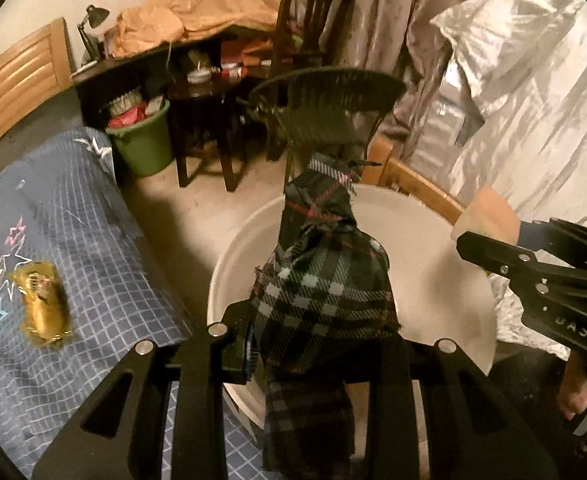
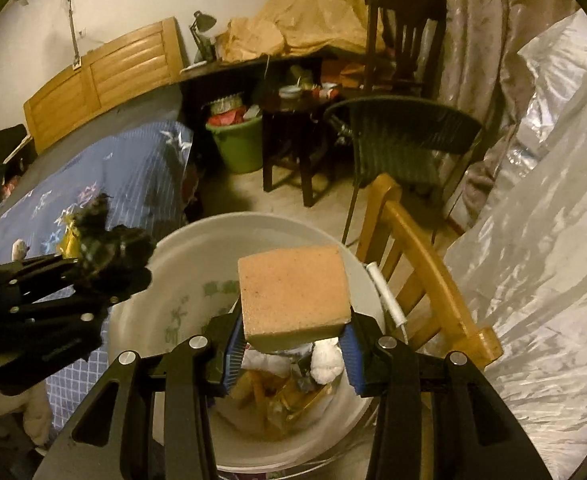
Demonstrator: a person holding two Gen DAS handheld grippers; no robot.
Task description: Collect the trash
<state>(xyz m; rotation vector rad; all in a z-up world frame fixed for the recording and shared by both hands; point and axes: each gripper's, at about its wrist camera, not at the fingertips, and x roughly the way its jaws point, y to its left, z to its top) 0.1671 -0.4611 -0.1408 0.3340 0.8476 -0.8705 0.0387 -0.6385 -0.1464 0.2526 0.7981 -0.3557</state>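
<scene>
1. We are holding a plaid cloth (image 1: 325, 296) in the left gripper (image 1: 325, 360), jaws clamped shut on it; the cloth is hanging out ahead of the fingers, over the white bucket (image 1: 445, 280).
2. We are gripping an orange sponge (image 2: 293, 292) in the right gripper (image 2: 293, 344), its blue pads (image 2: 351, 350) pressing the sponge's sides; it is sitting above the same bucket (image 2: 181, 256).
3. Inside the bucket we are seeing trash (image 2: 289, 384): white tissue and gold wrappers. Green characters are printed on the inner wall, too blurred for us to read.
4. On the right gripper, seen from the left wrist, pale letters are showing upside down; we cannot make them out.
5. A gold wrapper (image 1: 43, 306) is lying on the blue grid bedspread (image 1: 105, 248), which is printed with stars, well left of the bucket.
6. Just beside the bucket a wooden chair (image 2: 421, 264) is standing, with silvery fabric (image 2: 533, 264) to its right.
7. Further off we are seeing a black mesh chair (image 2: 401, 140), a green bin (image 2: 239, 146) full of rubbish, a dark stool (image 2: 293, 152), a desk with a lamp (image 2: 201, 28), tan cloth (image 2: 305, 12), a curtain (image 2: 477, 24) and a pale floor (image 2: 285, 200).
</scene>
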